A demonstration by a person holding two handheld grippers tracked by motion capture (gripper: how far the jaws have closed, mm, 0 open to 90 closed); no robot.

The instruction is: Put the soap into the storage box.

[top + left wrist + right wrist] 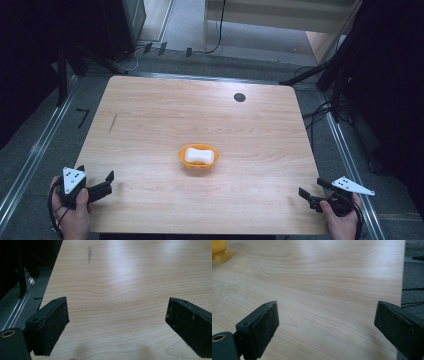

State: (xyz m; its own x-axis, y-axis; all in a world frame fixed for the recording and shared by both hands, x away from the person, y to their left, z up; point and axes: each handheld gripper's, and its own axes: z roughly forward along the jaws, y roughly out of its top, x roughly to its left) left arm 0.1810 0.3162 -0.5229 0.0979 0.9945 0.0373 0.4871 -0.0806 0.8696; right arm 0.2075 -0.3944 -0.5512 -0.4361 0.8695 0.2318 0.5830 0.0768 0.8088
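An orange dish (199,163) holding a white bar of soap (199,155) sits near the middle of the wooden table (200,120). My left gripper (96,175) rests at the table's front left corner, held in a hand, its jaws wide open over bare wood (117,312). At the front right corner my right gripper (309,189) is also open with nothing between its jaws (327,315). A yellow-orange edge of the dish (219,251) shows at the top left of the right gripper view.
A dark round grommet (239,97) sits near the table's far edge. A thin dark mark (113,123) lies on the left part of the top. Metal rails (30,155) and cables (320,112) run along the floor beside the table.
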